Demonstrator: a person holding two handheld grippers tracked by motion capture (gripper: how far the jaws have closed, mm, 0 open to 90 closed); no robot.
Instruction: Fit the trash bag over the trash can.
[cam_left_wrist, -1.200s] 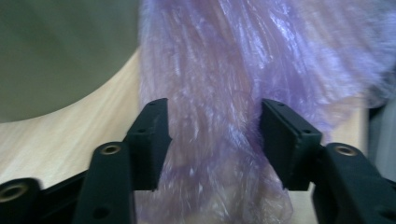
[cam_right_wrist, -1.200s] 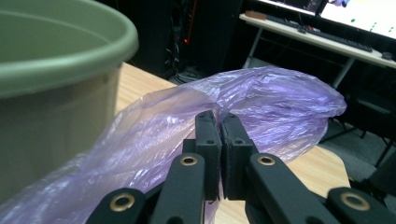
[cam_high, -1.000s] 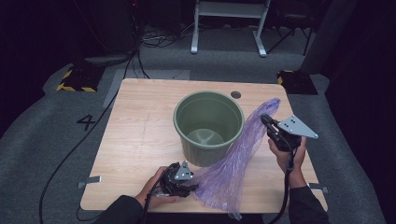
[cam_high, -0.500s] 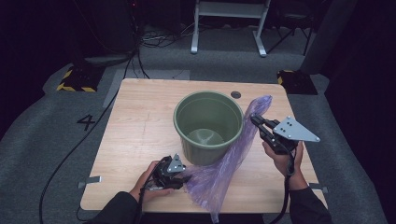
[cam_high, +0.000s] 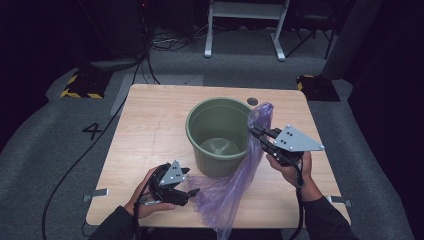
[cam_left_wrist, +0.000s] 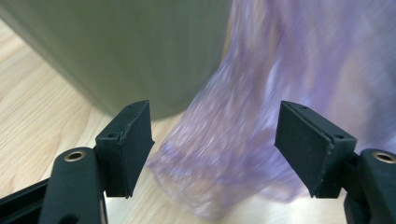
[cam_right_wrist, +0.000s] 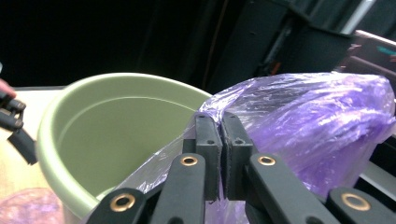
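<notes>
A green bucket (cam_high: 220, 162) stands in the middle of the wooden table (cam_high: 150, 130). A thin purple plastic bag (cam_high: 250, 167) hangs from beside the bucket's right rim down to the table's front edge. My right gripper (cam_high: 255, 132) is shut on the bag's top, level with the rim; in the right gripper view the pads (cam_right_wrist: 208, 140) pinch the film (cam_right_wrist: 317, 121) beside the bucket (cam_right_wrist: 93, 121). My left gripper (cam_high: 192, 195) lies low at the front left. Its jaws have just been opening; the bag's lower end (cam_left_wrist: 252, 126) lies between them without touching the pads, in front of the bucket wall (cam_left_wrist: 130, 46).
A black cable (cam_high: 75, 170) runs off the table's left side across the grey floor. A round hole (cam_high: 252, 101) sits near the table's far edge. Yellow-black striped blocks (cam_high: 80, 86) and a metal stand (cam_high: 245, 30) are on the floor behind.
My right gripper has carried the bag's top left and up to the bucket's rim. My left gripper's jaws have spread apart, letting go of the bag's lower end, and the hand has lifted a little.
</notes>
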